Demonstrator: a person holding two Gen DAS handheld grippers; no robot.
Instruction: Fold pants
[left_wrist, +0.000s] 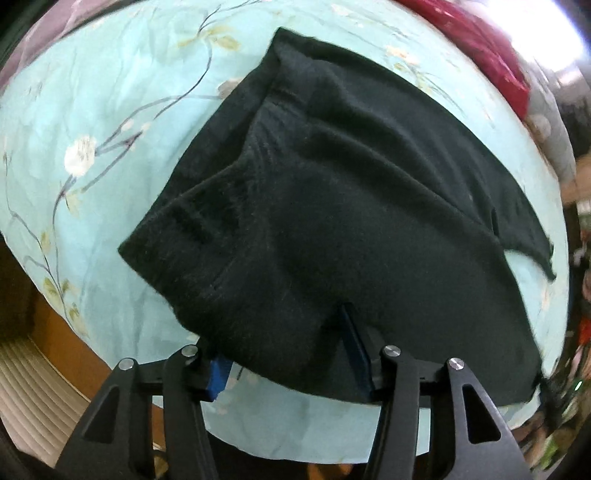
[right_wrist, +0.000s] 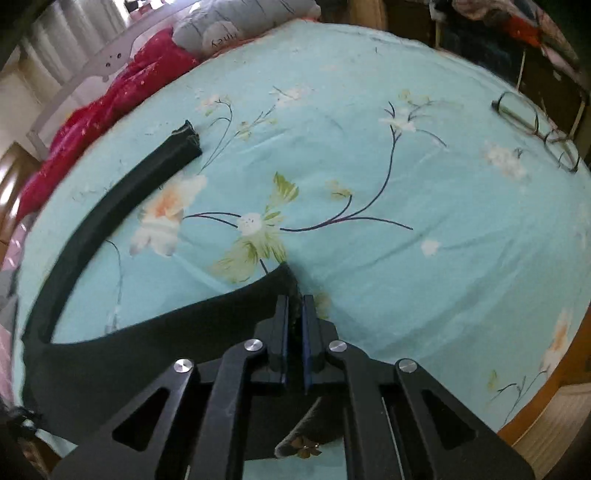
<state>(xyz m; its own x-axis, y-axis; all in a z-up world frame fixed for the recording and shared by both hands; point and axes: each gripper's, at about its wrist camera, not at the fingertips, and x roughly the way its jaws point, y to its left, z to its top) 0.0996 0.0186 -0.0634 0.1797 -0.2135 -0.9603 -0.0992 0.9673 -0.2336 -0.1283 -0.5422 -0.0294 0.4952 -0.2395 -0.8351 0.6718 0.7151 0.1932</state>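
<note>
In the left wrist view, the left gripper (left_wrist: 284, 354) stands with its two blue-padded fingers spread wide; a fold of the one pair of dark, soft, fleecy pants (left_wrist: 332, 192) drapes down into the gap between them, and the cloth covers most of the left pad (left_wrist: 221, 376) while touching the right one. Whether the fingers press the cloth cannot be told; they do not pinch it. The pants lie bunched and partly doubled over on the light turquoise bedsheet printed with pale flowers and thin dark branches (left_wrist: 110, 110), with a thinner flap trailing off to the right. At the upper right edge of the bed sits a crumpled crimson quilt (left_wrist: 491, 48).

In the right wrist view, the crimson quilt (right_wrist: 110, 103) runs along the far left side, and beside it lies one grey pillow with dark lettering (right_wrist: 236, 26), of which only a mirrored fragment like "hey" can be read. One pant leg (right_wrist: 110, 206) curves in a long narrow arc across the sheet (right_wrist: 369, 166), its cuff lying flat at the far end. The right gripper (right_wrist: 295, 314) is clenched almost fully together on the edge of the dark pants, a thin ridge of cloth showing between its pads. At the far right rests one pair of thin, dark-framed eyeglasses (right_wrist: 535, 129), folded, well apart from the pants
</note>
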